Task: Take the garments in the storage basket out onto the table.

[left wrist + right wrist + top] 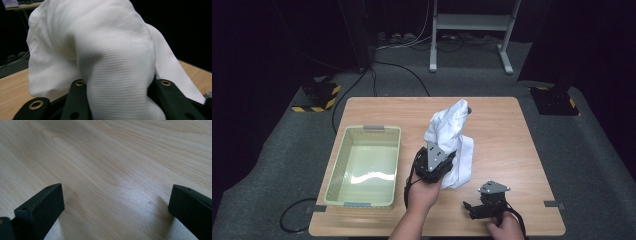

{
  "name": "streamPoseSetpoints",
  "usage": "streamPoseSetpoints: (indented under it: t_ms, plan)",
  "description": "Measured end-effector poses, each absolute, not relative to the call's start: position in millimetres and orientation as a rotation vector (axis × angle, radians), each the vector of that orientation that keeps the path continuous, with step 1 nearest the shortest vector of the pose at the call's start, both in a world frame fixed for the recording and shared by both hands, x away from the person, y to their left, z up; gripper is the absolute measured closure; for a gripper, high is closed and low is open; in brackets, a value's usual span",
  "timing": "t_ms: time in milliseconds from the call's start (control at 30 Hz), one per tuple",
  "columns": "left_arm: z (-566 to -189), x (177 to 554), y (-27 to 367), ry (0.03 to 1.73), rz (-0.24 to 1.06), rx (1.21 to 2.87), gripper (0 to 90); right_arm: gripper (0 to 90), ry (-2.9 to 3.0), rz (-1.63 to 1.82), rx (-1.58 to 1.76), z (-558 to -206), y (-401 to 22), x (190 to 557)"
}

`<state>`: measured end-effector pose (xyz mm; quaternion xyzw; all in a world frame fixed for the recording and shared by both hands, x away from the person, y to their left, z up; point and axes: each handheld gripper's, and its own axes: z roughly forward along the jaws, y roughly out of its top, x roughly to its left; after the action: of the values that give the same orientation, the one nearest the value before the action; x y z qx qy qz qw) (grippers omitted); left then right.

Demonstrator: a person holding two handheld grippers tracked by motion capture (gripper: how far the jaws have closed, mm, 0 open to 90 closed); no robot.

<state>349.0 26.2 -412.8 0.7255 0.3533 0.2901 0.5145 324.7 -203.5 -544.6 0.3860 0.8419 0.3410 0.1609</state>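
A white cloth stands bunched up over the middle of the wooden table, its lower end trailing onto the wood. My left gripper is shut on the cloth's lower part. In the left gripper view the ribbed white cloth passes between the two black jaws of the left gripper and hides most of what lies beyond. My right gripper rests near the table's front edge at the right, its jaws pointing left. In its own view the right gripper is open, with bare table between its jaws.
A pale green plastic basket with nothing in it sits on the left part of the table. Beyond the table lie grey carpet, cables, a white stand and yellow-black striped bases.
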Motion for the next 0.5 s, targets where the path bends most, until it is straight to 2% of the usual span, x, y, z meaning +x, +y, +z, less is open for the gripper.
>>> streamPoseSetpoints:
  t_ms: [500]
  plan:
    - [-437,357,19,0.889,0.670,1.792,63.3,0.0,2.403,0.974,1.103,-545,-203,325]
